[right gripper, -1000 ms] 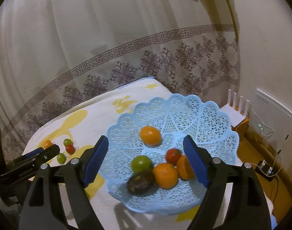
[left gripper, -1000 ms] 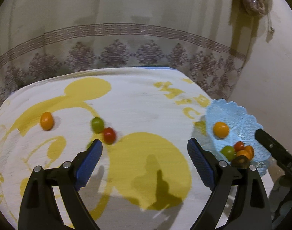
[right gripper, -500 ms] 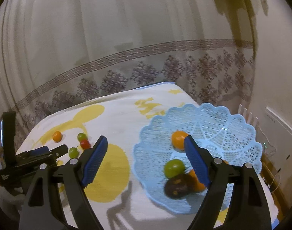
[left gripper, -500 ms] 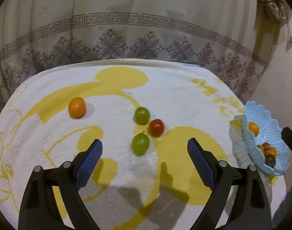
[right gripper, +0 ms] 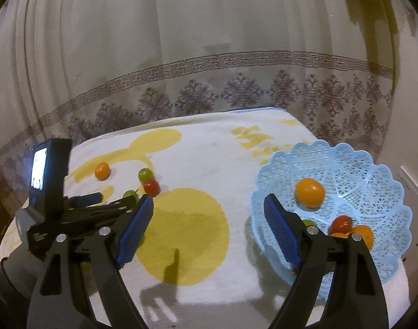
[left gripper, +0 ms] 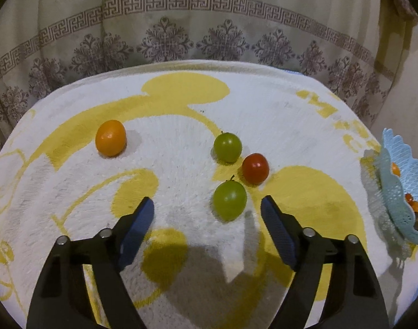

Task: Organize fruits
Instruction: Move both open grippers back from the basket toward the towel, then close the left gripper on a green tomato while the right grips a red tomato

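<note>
Fingers of the left gripper [left gripper: 207, 209] stand apart and are closing, with nothing pressed between them; the near round green fruit [left gripper: 229, 200] lies on the white-and-yellow towel-covered table [left gripper: 181, 109] just ahead, right of centre. The right gripper [right gripper: 209, 212] hangs open and empty beside the pale blue lattice plastic basket [right gripper: 373, 181], farther from the loose fruit.

Four fruits [left gripper: 229, 203] lie on the cloth [left gripper: 181, 104]: three clustered near the middle, one well apart to their left. The basket [right gripper: 368, 164] sits at the cloth's right edge, holding perhaps five more. A curtain [left gripper: 209, 27] hangs behind.
</note>
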`<state>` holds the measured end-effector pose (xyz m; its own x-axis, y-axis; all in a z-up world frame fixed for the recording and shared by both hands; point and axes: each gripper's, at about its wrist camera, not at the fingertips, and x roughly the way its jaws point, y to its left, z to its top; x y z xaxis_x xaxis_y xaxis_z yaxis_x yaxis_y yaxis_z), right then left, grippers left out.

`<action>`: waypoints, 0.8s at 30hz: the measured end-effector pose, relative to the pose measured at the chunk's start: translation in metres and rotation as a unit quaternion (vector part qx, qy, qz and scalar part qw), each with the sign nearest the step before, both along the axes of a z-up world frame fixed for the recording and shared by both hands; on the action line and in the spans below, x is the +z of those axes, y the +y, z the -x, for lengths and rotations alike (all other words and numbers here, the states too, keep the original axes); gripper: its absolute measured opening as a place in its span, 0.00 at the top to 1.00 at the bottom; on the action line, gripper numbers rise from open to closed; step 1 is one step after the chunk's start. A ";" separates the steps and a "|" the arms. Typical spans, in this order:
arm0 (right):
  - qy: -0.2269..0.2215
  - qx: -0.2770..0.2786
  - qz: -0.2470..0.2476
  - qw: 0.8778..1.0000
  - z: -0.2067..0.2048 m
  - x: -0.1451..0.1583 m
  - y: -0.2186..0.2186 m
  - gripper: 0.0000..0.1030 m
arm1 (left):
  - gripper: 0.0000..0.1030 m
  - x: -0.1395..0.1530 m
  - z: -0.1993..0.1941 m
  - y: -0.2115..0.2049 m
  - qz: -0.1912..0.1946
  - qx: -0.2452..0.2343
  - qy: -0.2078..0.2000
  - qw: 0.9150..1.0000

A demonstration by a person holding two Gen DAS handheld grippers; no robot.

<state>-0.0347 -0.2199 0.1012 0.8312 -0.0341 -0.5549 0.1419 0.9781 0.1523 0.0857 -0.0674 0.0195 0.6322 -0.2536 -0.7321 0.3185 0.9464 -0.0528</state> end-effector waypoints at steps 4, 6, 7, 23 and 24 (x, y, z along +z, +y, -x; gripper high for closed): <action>0.010 0.008 0.002 1.000 -0.006 -0.004 0.004 0.18 | 0.34 -0.007 -0.008 -0.004 -0.005 -0.004 0.009 1.000; 0.014 0.012 0.003 1.000 -0.010 -0.005 0.006 0.18 | 0.38 -0.009 -0.011 -0.006 -0.006 -0.008 0.015 1.000; 0.016 0.014 0.005 1.000 -0.012 -0.006 0.007 0.18 | 0.41 -0.011 -0.012 -0.007 -0.005 -0.011 0.017 1.000; 0.065 0.070 0.008 0.995 -0.062 -0.021 0.033 0.18 | 0.74 -0.001 -0.010 0.004 0.031 -0.022 0.005 0.999; 0.072 0.073 0.003 0.995 -0.068 -0.024 0.034 0.18 | 0.74 0.001 -0.010 0.007 0.028 -0.015 0.000 0.999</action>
